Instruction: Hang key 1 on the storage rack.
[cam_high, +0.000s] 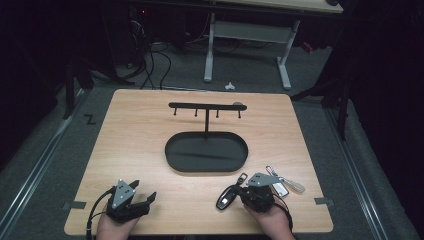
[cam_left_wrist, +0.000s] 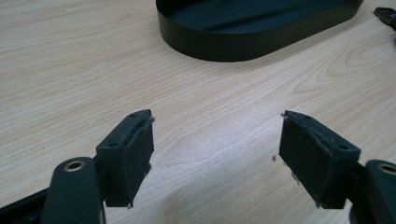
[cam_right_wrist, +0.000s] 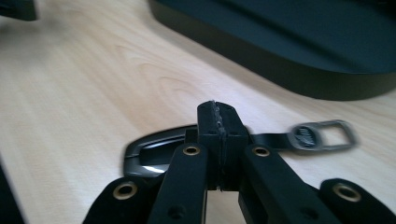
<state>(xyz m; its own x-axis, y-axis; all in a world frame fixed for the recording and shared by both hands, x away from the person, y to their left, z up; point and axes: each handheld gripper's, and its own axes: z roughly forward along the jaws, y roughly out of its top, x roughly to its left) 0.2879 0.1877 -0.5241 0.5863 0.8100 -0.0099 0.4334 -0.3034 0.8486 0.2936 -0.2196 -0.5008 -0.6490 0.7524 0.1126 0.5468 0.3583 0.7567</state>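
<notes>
A black car key fob (cam_high: 226, 199) (cam_right_wrist: 147, 151) lies on the wooden table (cam_high: 140, 145) near its front right, with a short strap that ends in a metal tag (cam_high: 243, 176) (cam_right_wrist: 322, 135). My right gripper (cam_high: 240, 190) (cam_right_wrist: 218, 109) is shut, pads pressed together, with its tips just in front of where fob and strap meet; I cannot tell whether they touch it. At the front left my left gripper (cam_high: 144, 190) (cam_left_wrist: 217, 128) stands wide open over bare wood, nothing between its pads.
A black oval tray (cam_high: 172, 160) (cam_left_wrist: 233, 46) (cam_right_wrist: 289, 74) sits mid-table, and a T-shaped hanger bar (cam_high: 206, 106) with small hooks rises from its back. A bunch of keys with tags (cam_high: 286, 186) lies right of my right gripper.
</notes>
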